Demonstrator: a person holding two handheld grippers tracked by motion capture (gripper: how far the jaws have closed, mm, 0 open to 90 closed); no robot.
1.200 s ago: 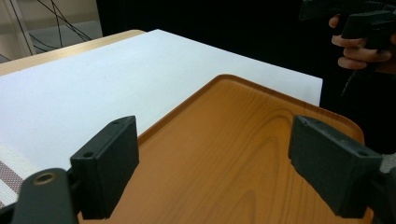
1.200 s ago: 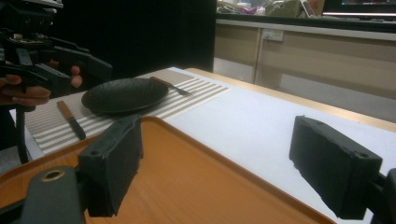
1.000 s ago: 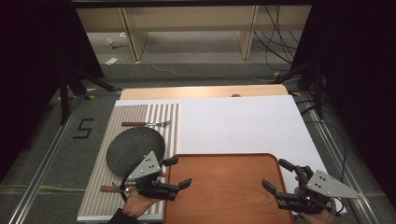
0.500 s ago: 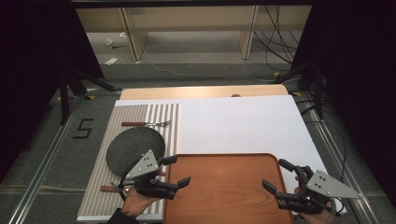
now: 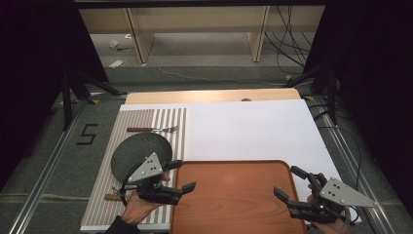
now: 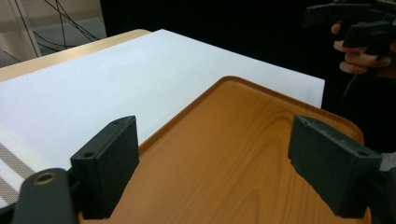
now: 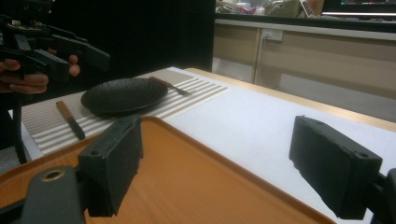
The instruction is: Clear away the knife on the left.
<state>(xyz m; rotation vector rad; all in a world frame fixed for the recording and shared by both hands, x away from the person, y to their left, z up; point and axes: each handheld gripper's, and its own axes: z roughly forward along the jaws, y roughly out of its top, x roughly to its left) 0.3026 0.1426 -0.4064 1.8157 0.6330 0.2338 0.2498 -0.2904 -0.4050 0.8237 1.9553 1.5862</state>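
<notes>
So both grippers are wide open with nothing between the jaws. Left gripper (image 5: 182, 175) sits at about 7 o'clock on the table, its jaws poking over the left edge of the wooden tray (image 5: 234, 195). Right gripper (image 5: 291, 185) is down at 5 o'clock, jaws spread over the tray's right rim and aimed back toward the middle. The tray itself lies flat at 6 o'clock, on the near edge of the white sheet (image 5: 253, 129), bare wood inside. Going outward from the left gripper: the black plate (image 5: 131, 151) is just beyond it, around 8 o'clock, on the striped placemat (image 5: 160, 117). A fork (image 5: 152, 129) lies past the plate at roughly 10 o'clock, and a knife (image 7: 70, 119) with a wooden handle lies on the mat just beside the plate, near the left hand (image 5: 139, 207).
</notes>
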